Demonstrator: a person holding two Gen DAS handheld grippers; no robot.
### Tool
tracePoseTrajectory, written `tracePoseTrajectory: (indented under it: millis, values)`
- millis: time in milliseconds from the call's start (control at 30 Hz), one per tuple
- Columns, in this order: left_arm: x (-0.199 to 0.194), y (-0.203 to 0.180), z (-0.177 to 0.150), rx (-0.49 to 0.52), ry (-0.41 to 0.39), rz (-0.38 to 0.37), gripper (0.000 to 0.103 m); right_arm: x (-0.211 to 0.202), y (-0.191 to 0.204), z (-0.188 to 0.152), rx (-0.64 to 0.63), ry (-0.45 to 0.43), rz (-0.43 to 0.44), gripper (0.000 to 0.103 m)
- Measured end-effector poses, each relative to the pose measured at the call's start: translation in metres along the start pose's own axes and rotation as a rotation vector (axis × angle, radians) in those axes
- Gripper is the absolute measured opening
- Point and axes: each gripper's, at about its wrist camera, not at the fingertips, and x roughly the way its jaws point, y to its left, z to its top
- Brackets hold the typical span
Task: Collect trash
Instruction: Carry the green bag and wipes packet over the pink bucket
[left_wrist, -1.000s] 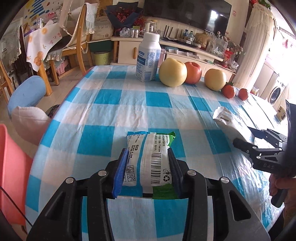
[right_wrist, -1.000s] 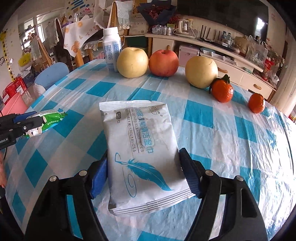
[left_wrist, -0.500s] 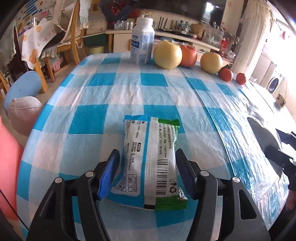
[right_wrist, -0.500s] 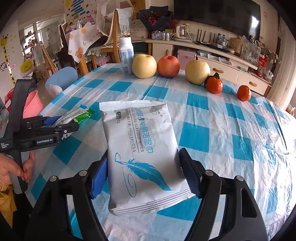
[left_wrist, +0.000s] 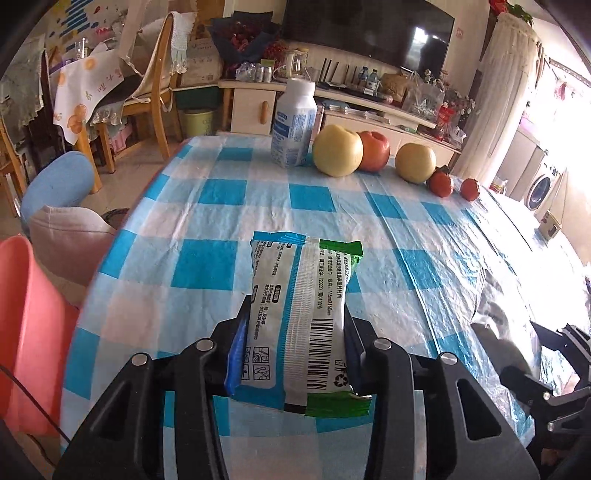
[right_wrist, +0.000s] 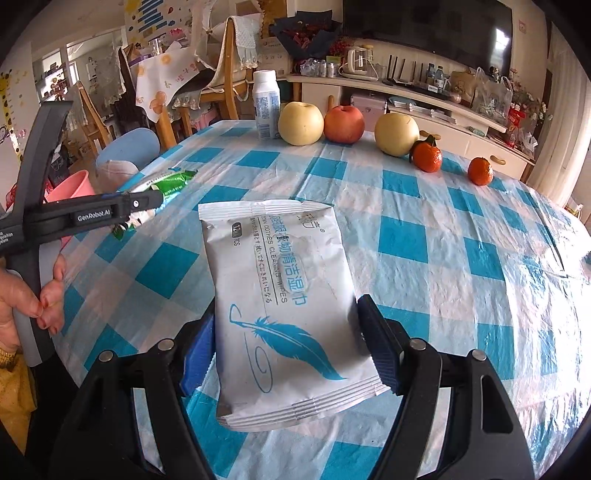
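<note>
Green-and-white wrapper (left_wrist: 301, 317) sits clamped between the closing jaws of the left hand-held gripper (left_wrist: 295, 354), lifted over the checked counter (left_wrist: 207, 229). The right hand-held gripper (right_wrist: 288, 354) grasps a white wipes packet (right_wrist: 284, 302) above the same counter, short of the fruit (right_wrist: 301, 123) and bottle (right_wrist: 266, 105).

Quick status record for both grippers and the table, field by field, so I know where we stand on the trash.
left gripper: closing, fingers pressed on the sides of the green wrapper
right gripper: shut on the white wipes packet
packets: both appear lifted off the table, not certain
table: blue and white checked cloth
left on table: white bottle, two yellow pears, red apple, two tangerines
pink bin: beside the table, on the left gripper's side
</note>
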Motion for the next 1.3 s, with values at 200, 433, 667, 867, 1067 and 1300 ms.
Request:
tracePoseTrajectory:
  millis: [200, 433, 667, 867, 1067, 1300]
  values:
    - [-0.035, 0.017, 0.013, -0.014, -0.079, 0.052, 0.043, -0.003, 0.019, 0.005, 0.002, -0.005, 0.011, 0.073]
    - [-0.065, 0.043, 0.022, -0.046, -0.146, 0.125, 0.043, -0.006, 0.042, 0.023, -0.001, -0.026, 0.048, 0.073]
    - [-0.086, 0.074, 0.026, -0.093, -0.191, 0.207, 0.043, -0.003, 0.076, 0.045, -0.019, -0.042, 0.115, 0.073]
    - [-0.096, 0.104, 0.026, -0.149, -0.21, 0.265, 0.043, -0.001, 0.112, 0.067, -0.051, -0.06, 0.184, 0.073]
    - [-0.11, 0.14, 0.026, -0.211, -0.225, 0.323, 0.043, 0.004, 0.151, 0.09, -0.078, -0.072, 0.26, 0.073]
    - [-0.121, 0.189, 0.02, -0.311, -0.228, 0.387, 0.043, 0.018, 0.203, 0.112, -0.113, -0.06, 0.351, 0.073]
